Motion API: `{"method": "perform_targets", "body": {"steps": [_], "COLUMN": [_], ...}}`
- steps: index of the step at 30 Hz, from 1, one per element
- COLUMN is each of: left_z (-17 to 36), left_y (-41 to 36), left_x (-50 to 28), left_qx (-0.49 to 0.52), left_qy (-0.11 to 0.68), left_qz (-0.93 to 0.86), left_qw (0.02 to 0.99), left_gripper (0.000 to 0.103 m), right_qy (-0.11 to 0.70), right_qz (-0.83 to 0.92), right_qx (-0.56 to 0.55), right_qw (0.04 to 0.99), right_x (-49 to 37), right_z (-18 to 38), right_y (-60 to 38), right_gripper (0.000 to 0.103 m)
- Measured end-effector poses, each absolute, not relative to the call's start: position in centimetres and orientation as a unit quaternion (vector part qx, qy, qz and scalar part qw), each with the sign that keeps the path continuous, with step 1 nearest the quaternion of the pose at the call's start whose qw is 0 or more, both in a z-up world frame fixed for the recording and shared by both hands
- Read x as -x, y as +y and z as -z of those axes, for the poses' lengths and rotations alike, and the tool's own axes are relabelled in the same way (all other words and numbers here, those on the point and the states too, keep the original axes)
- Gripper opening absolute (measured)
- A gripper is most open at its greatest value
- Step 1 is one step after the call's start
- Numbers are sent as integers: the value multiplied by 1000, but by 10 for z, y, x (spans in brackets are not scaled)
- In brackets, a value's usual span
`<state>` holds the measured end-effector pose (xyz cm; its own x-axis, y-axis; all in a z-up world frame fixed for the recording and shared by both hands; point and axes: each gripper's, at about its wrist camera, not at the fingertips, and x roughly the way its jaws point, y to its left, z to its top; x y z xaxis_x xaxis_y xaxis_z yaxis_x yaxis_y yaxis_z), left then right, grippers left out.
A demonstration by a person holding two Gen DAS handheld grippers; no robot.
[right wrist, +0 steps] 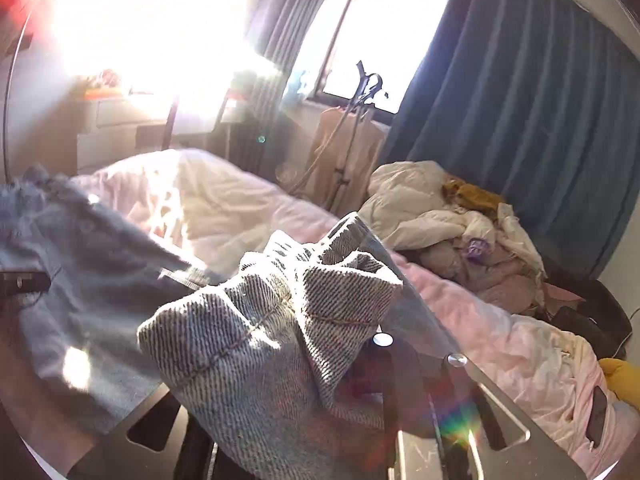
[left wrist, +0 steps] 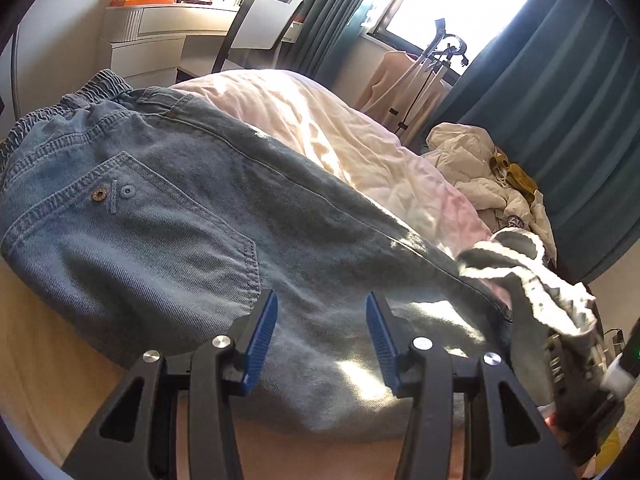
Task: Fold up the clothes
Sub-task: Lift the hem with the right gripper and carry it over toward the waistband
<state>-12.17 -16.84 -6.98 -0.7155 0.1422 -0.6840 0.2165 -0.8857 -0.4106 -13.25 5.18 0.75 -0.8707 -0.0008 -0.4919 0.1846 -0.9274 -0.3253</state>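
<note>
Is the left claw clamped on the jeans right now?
No. In the left wrist view the left claw stands open above the jeans, its blue pads spread apart with no fabric pinched between them.

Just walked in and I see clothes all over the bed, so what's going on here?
A person with a gripper in each hand is folding a pair of jeans spread across the bed. The right gripper has a bunched leg end lifted off the bed. The left gripper hovers open over the denim near the back pocket, holding nothing. A heap of other clothes lies further back.
</note>
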Motion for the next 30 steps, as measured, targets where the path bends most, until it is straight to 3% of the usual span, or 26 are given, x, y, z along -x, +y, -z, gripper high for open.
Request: {"method": "perform_targets", "body": {"steps": [7,9,15,18,23,29,30], "left_z": [72,70,65,64,68,70,70], "left_y": [-171,-171,-172,-171,-166,-158,-156], "left_x": [126,125,120,120,122,128,128], "left_qx": [-374,-366,-340,-334,-342,-345,-345], "left_qy": [257,266,293,296,292,277,277], "left_qz": [891,892,893,895,893,896,895], "left_qw": [9,1,-20,-23,-26,-45,-53], "left_gripper": [47,47,47,47,47,47,47], "right_qy": [276,260,67,64,138,67,56], "right_qz": [907,912,962,957,917,913,911], "right_qx": [-308,-307,-225,-235,-336,-351,-354], "right_qw": [75,81,139,158,166,196,205], "right_x": [120,119,103,104,109,102,98], "right_z": [81,79,7,9,79,62,59], "right_y": [16,20,61,43,8,31,34], "right_gripper": [11,11,11,11,12,22,29]}}
